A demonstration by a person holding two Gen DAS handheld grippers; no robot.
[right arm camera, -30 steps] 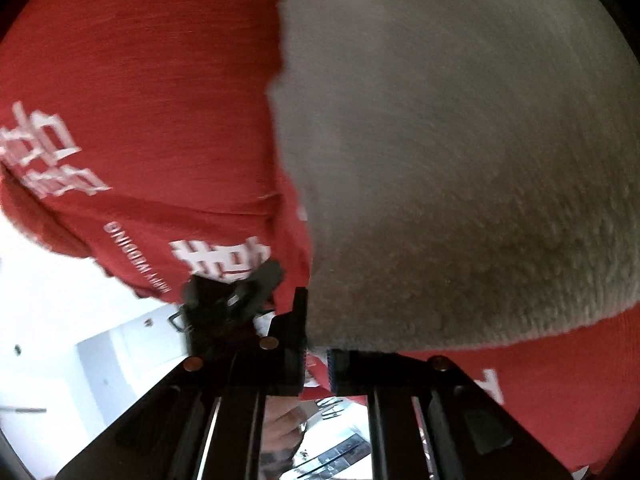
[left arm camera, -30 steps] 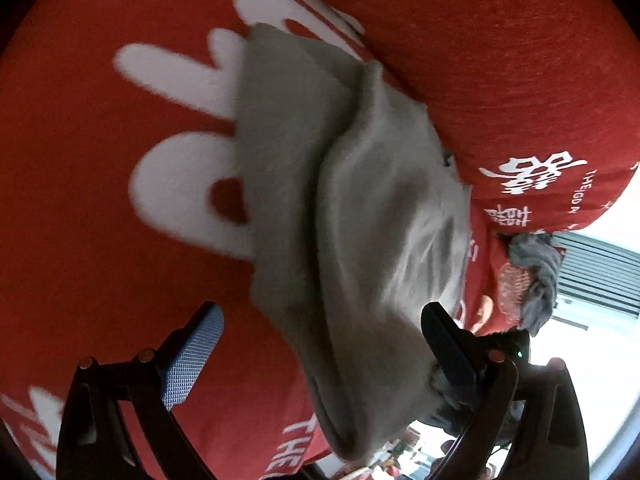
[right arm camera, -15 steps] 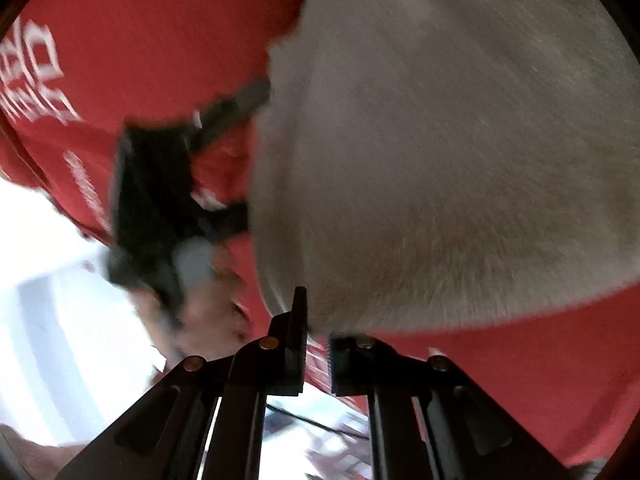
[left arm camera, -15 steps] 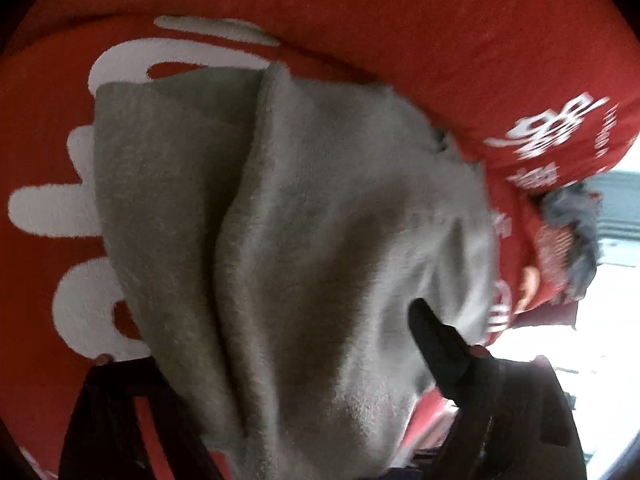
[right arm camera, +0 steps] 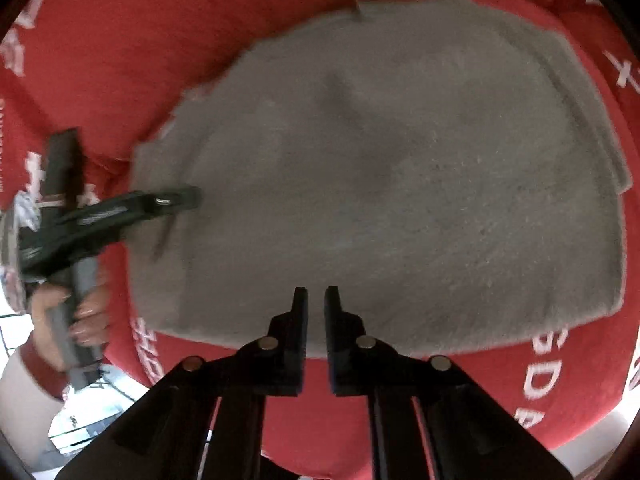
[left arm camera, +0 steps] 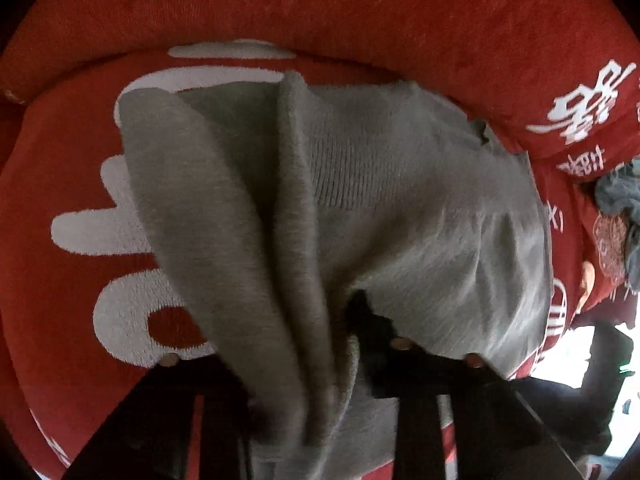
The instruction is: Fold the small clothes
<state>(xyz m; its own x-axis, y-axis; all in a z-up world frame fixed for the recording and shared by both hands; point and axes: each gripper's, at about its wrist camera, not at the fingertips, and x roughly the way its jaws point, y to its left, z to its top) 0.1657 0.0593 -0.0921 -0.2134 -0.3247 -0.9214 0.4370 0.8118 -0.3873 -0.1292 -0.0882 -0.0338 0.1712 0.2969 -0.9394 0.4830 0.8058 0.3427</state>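
The step in hand looks like gathering one edge of the grey knitted garment [left arm camera: 400, 208] so it can be carried over for a fold. To do it well, I judge the pinch should take every layer of the bunched edge at once and lift only enough to clear the cloth beneath, then lay edge to edge without dragging the rest out of square.

Left to right in the right wrist view: a hand [right arm camera: 76, 312] grips the handle of the left gripper [right arm camera: 188, 198], whose tip meets the left edge of the garment. The garment lies spread on the red blanket [right arm camera: 120, 40] with white lettering, and fills the middle of the view.

The left gripper's jaws are closing, and in its own view a ridge of grey fabric is gathered between them and spills over the frame, hiding the pads, so the cloth appears pinched.

The right gripper [right arm camera: 316, 308] hovers over the near edge of the garment, its jaws drawn almost together with only a slit between the pads and nothing held in them. At the far right of the left wrist view a darker grey-blue cloth [left arm camera: 616, 200] lies apart, near the blanket's edge.
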